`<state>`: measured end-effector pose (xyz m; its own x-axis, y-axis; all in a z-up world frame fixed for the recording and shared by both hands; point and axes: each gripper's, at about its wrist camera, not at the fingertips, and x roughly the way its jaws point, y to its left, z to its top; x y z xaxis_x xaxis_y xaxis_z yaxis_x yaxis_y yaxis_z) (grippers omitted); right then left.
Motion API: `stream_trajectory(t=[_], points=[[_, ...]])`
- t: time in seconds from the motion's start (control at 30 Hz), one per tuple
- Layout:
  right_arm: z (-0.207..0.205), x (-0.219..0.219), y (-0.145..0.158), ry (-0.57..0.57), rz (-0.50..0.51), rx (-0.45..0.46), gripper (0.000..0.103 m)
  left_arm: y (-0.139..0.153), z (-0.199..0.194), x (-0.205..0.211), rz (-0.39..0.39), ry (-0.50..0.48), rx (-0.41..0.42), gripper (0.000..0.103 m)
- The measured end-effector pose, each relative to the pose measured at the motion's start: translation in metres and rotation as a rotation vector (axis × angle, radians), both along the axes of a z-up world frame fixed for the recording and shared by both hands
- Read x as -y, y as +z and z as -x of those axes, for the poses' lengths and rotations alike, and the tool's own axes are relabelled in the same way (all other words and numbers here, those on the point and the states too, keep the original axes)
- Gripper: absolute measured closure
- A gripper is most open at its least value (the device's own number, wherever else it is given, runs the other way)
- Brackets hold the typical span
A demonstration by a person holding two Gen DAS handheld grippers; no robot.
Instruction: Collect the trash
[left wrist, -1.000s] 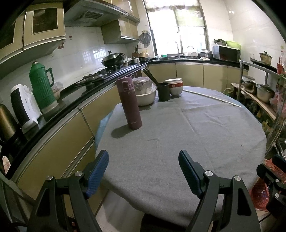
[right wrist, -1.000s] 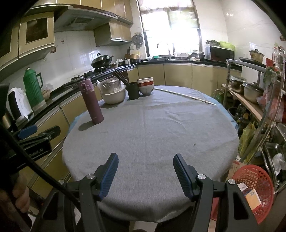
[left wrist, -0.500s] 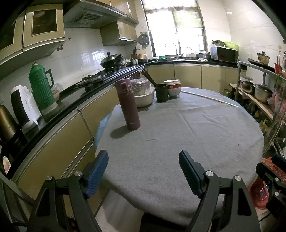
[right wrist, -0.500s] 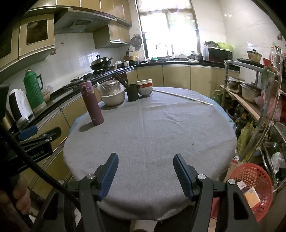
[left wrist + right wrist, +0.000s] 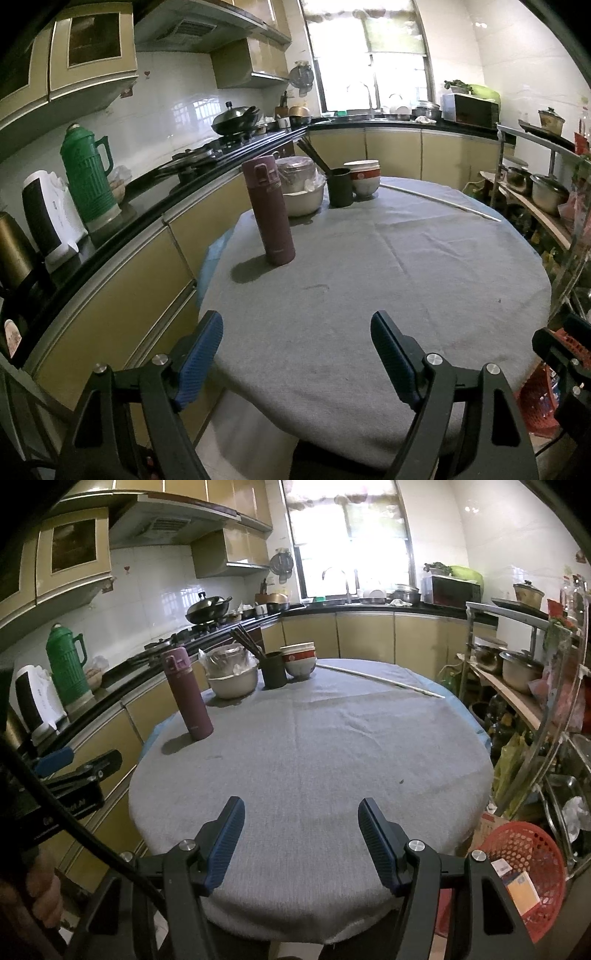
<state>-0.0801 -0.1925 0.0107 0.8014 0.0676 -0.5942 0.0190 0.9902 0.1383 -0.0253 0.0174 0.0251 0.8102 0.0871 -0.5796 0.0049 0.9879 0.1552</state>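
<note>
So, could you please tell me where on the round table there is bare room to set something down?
The grey tablecloth lies bare across its near, middle and right parts. The far left is crowded: maroon flask, white bowl with a steel pot, dark chopstick cup, stacked red-and-white bowls. A thin white rod lies along the far right edge.

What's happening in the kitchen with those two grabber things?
A person holds a grabber in each hand at the near edge of a round table with a grey cloth. The left gripper and the right gripper are both open with nothing between their fingers. On the table stand a purple flask, some bowls and a dark cup of chopsticks. A red basket with some packaging in it sits on the floor to the right.
</note>
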Motion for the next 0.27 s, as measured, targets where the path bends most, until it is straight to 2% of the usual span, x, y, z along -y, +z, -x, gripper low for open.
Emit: stream_trajectory(t=[0.27], points=[[-0.026,0.007,-0.016,-0.007,-0.012,-0.042,0.036,-0.015,-0.022,-0.002,0.017,-0.008,-0.043,0.02]])
